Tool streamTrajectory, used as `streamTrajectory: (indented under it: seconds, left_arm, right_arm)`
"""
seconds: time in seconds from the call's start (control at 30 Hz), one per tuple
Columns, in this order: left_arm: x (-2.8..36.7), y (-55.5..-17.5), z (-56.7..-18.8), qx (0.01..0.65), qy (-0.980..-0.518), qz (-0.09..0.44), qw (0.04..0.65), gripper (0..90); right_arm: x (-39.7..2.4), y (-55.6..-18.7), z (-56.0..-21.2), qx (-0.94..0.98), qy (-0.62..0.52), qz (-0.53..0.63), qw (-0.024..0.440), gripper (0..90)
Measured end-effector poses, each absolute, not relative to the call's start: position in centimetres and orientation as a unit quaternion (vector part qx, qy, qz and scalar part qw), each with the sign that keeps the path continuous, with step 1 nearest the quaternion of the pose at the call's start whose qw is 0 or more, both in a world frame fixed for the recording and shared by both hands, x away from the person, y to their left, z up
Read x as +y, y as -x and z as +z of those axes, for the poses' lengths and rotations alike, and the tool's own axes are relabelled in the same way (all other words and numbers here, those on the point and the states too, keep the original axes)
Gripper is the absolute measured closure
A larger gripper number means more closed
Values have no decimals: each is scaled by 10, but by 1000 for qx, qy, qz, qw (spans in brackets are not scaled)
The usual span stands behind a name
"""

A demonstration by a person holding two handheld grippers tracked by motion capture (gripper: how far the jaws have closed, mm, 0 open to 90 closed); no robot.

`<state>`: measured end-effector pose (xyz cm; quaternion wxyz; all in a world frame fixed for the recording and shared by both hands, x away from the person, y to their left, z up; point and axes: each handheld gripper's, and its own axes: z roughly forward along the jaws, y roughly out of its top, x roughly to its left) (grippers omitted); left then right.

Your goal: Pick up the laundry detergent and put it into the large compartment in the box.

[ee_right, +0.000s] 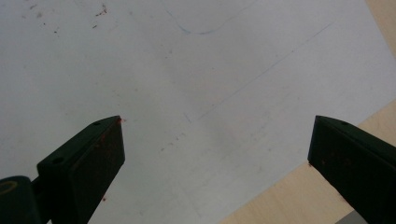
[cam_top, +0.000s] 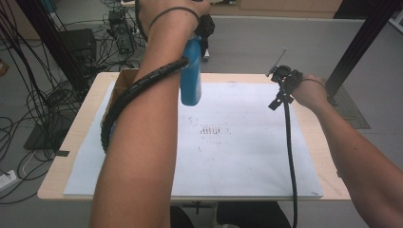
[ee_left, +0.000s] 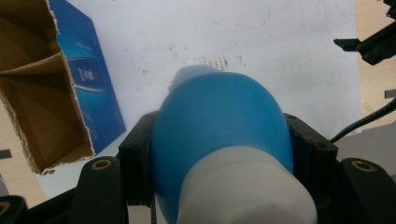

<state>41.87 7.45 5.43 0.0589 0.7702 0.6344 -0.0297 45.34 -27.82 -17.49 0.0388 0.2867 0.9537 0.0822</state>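
Left tongs [ee_left: 219, 154]: clamped on a blue bottle [ee_left: 219, 116] with white cap [ee_left: 247, 191], held in the air over the table's far left part. Right tongs [ee_right: 215, 154]: jaws wide apart, nothing between, above the sheet's edge. Table [cam_top: 328, 156]: light wood, covered by a white sheet [cam_top: 237, 156] with faint marks. Open cardboard box [ee_left: 42, 98], blue outside, at far left. Floor [cam_top: 38, 95]: grey, tangled black cables.

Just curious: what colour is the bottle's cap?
White, on the blue plastic bottle; its white cap shows best in the left gripper view.

Lab: floor cables [cam_top: 33, 99], black frame post [cam_top: 362, 42].
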Motion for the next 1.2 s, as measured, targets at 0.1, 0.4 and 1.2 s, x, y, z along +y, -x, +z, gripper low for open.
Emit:
streamTrajectory:
  seconds: [0.1, 0.4, 1.2]
  left_arm:
    - [90, -417, 52, 645, -762, -27, 60, 376]
    - [146, -407, 47, 677, -733, -15, 65, 376]
    - [228, -392, 32, 701, -710, 17, 65, 377]
  right_arm:
    - [-277, -454, -175, 954, -285, 81, 37, 34]
    - [-272, -463, -178, 957, -282, 72, 14, 41]
    - [-274, -476, -176, 957, -284, 62, -19, 38]
